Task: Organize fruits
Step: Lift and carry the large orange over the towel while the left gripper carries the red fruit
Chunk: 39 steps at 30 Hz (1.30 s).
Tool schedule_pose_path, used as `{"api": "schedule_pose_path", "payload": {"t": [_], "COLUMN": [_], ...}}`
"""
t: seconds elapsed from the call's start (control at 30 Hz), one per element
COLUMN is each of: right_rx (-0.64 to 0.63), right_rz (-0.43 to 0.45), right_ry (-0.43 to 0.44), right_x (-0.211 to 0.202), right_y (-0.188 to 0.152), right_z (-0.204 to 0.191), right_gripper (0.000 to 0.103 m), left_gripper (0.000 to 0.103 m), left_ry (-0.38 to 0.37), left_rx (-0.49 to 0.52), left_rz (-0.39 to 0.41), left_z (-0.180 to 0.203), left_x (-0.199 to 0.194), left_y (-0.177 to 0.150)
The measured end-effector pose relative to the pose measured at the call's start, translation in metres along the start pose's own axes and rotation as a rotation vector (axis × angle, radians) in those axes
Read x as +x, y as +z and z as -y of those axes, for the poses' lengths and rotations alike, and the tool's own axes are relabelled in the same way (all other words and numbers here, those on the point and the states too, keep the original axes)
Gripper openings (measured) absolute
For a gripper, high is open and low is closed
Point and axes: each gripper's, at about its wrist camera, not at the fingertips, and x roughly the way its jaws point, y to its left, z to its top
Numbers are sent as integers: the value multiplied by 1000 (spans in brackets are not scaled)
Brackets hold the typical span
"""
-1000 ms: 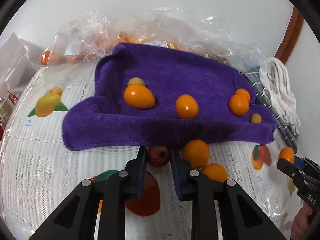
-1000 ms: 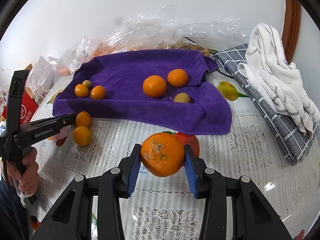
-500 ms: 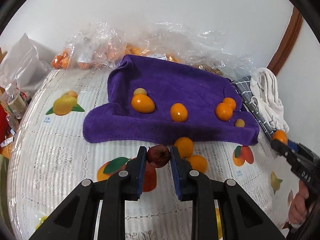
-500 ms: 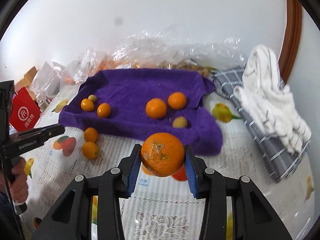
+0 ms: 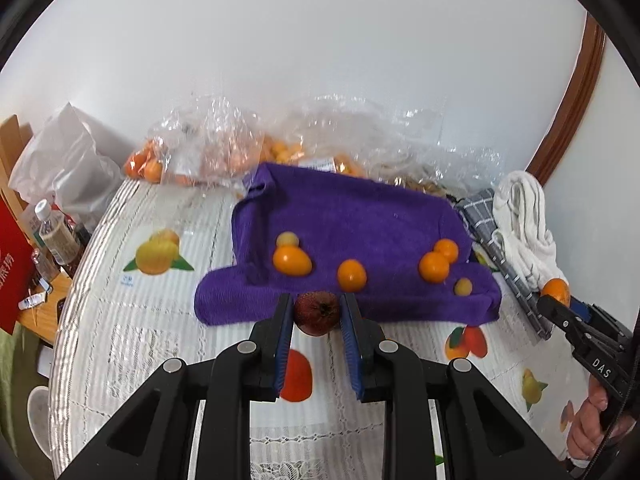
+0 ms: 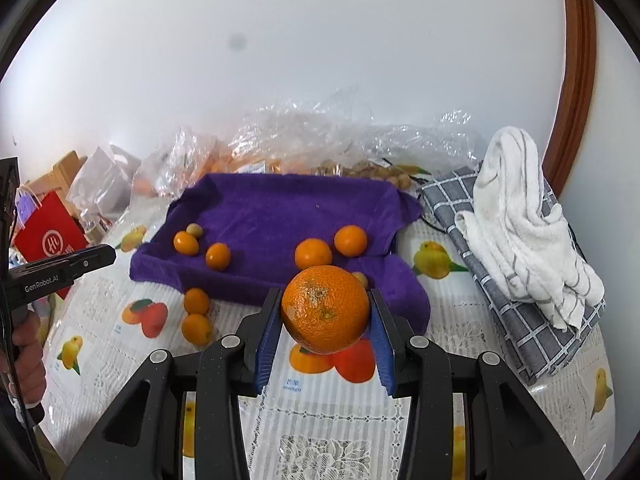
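Above the tabletop [image 6: 460, 344], left gripper [image 5: 316, 316] w/ "GenRobot.AI" grips 1 dark-red fruit [image 5: 317, 313]; right gripper [image 6: 325, 312] marked "DAS" clamps 1 big orange [image 6: 325, 309]. Purple towel [image 6: 280, 216]: 4 oranges, 2 yellowish fruits.

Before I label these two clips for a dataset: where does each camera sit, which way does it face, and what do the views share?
Left wrist: sits on the left gripper, looking down along its jaws, shut on a small dark red fruit, toward the purple towel; the right gripper and a hand show at right.
Right wrist: sits on the right gripper, jaws shut on a large orange, facing the same towel; the left gripper and a hand show at left.
Shared: towel, its small oranges, the clear bags behind, the white cloth.
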Motion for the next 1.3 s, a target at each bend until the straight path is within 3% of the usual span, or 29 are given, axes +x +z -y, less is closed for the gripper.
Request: {"api": "schedule_pose_path", "payload": {"t": [0.33,0.77,1.1,1.3], "right_rx": [18,37,49,91], "right_rz": [22,22,21,-32], "right_ry": [12,15,20,47], "right_x": [7,47,93,139], "right_y": [19,52,99,110], "right_z": [1,19,32,40], "right_gripper": [42,42,42,42], "left_gripper": [23,23,23,23], "left_ry": [-9,-16,-14,-31], "left_rx": [10,-36,-50,-41], "left_rz": [30,42,30,-4], "left_z": [6,-21,-24,-6], "left_x": [-3,15,54,90], "left_y": [19,54,83,97]}}
